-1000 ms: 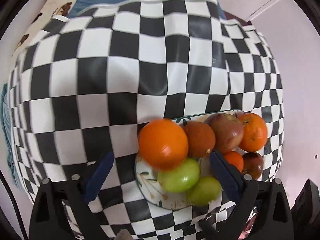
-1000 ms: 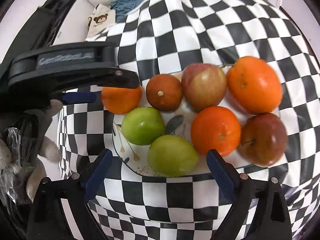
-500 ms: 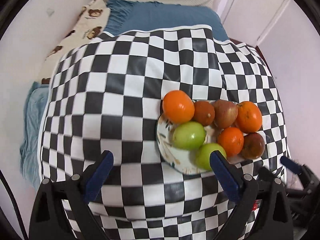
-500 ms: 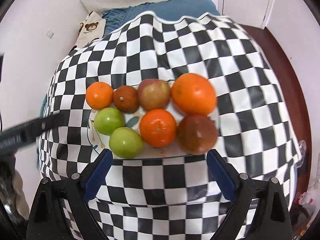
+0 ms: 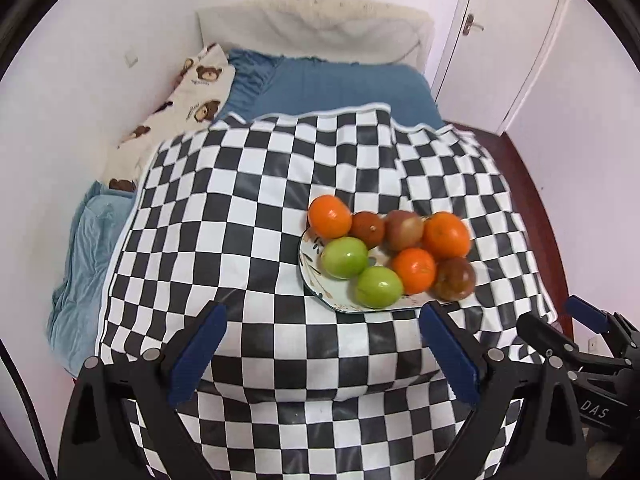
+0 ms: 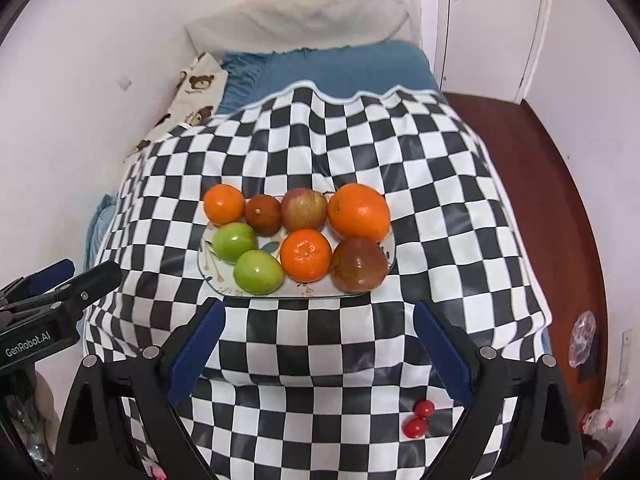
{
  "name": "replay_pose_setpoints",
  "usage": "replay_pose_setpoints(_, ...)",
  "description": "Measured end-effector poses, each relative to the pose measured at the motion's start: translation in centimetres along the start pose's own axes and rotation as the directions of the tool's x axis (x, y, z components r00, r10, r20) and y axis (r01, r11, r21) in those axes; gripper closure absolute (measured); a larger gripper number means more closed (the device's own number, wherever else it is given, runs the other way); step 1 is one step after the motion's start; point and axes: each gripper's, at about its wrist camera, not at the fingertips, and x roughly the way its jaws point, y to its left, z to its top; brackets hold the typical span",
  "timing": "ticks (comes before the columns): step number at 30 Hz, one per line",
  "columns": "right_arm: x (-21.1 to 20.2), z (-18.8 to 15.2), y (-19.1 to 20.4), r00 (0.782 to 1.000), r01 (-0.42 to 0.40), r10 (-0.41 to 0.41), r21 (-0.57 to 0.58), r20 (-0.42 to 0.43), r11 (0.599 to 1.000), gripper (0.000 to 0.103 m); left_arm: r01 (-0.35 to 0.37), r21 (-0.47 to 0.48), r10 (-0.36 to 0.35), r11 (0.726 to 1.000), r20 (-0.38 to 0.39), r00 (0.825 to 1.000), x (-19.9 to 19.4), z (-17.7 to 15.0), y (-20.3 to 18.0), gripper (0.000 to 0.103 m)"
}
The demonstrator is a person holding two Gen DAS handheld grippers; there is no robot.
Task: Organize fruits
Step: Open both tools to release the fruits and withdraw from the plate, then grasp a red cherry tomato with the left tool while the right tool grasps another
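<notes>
A patterned white plate [image 5: 310, 266] [image 6: 208, 262] on the checkered cloth [image 5: 240, 220] [image 6: 440, 200] holds several fruits. Among them are oranges [image 5: 329, 216] [image 6: 359, 212], two green apples [image 5: 345, 257] [image 6: 258, 272], red apples [image 5: 403, 230] [image 6: 304, 209] and a dark brown fruit [image 5: 367, 229] [image 6: 263, 215]. My left gripper [image 5: 322, 354] is open and empty, pulled back in front of the plate; it also shows in the right wrist view [image 6: 60, 284]. My right gripper [image 6: 318, 350] is open and empty, near the plate's front; it also shows in the left wrist view [image 5: 560, 328].
The cloth covers a raised surface on a bed with blue bedding [image 5: 340, 88] and a bear-print pillow [image 5: 180, 108]. Two small red fruits [image 6: 418, 420] lie on the cloth's near right. White walls, a door [image 5: 500, 40] and a dark red floor [image 6: 560, 200] surround it.
Both grippers have drawn back and up from the plate. The left gripper, close around the left orange a second ago, is now well clear; the orange rests at the plate's edge.
</notes>
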Motion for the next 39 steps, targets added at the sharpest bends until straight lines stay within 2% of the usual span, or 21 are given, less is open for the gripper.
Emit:
replay_pose_setpoints(5, -3.8, -1.3, 0.2, 0.998, 0.008, -0.006, -0.023, 0.064, 1.0, 0.006, -0.007, 0.013, 0.007, 1.0, 0.066, 0.998, -3.7, -1.4, -0.8, 0.004)
replay_pose_setpoints(12, -8.4, -2.2, 0.6, 0.989, 0.014, -0.006, -0.053, 0.147, 0.999, 0.006, -0.008, 0.019, 0.006, 1.0, 0.099, 0.995, -6.5, -2.6, -1.5, 0.004)
replay_pose_setpoints(17, -10.1, -2.8, 0.9, 0.986, 0.006, 0.005, -0.066, 0.167, 0.998, 0.006, -0.012, 0.021, 0.01, 1.0, 0.115, 0.993, -7.8, -3.2, -1.9, 0.004)
replay_pose_setpoints(22, -10.4, -3.2, 0.4, 0.985, -0.014, 0.024, -0.056, 0.17, 0.998, 0.006, 0.005, 0.0, -0.005, 1.0, 0.088, 0.996, -7.5, -3.6, -2.2, 0.004)
replay_pose_setpoints(25, -10.1, -3.2, -0.6, 0.984, -0.067, 0.071, -0.03, 0.164, 0.997, 0.006, 0.034, -0.012, -0.033, 0.999, 0.045, 0.998, -6.4, -3.9, -2.6, 0.004)
replay_pose_setpoints(26, -9.8, -3.2, -1.3, 0.982, -0.11, 0.111, -0.012, 0.153, 0.994, 0.006, 0.033, -0.011, -0.033, 0.999, 0.028, 0.999, -5.8, -4.1, -2.9, 0.004)
replay_pose_setpoints(29, -8.1, -3.6, -3.2, 0.982, -0.159, 0.155, 0.03, 0.111, 0.987, 0.006, 0.017, 0.007, -0.017, 1.0, -0.015, 1.0, -4.0, -4.8, -3.9, 0.004)
replay_pose_setpoints(32, -5.0, -4.8, -5.5, 0.988, -0.152, 0.151, 0.074, 0.022, 0.986, 0.006, 0.005, 0.03, -0.002, 1.0, -0.072, 0.997, -1.6, -5.8, -5.2, 0.004)
replay_pose_setpoints(35, -1.5, -6.4, -8.4, 0.984, -0.151, 0.162, 0.139, -0.068, 0.979, 0.007, 0.008, 0.06, 0.0, 0.998, -0.138, 0.99, 1.3, -6.9, -6.8, 0.004)
replay_pose_setpoints(37, 1.0, -8.2, -10.7, 0.98, -0.131, 0.156, 0.185, -0.123, 0.974, 0.017, 0.009, 0.07, 0.005, 0.997, -0.192, 0.981, 3.3, -7.7, -7.8, 0.004)
replay_pose_setpoints(39, 3.8, -9.9, -12.8, 0.971, -0.101, 0.145, 0.22, -0.191, 0.97, 0.037, 0.007, 0.078, 0.011, 0.997, -0.236, 0.972, 5.4, -8.5, -8.9, 0.004)
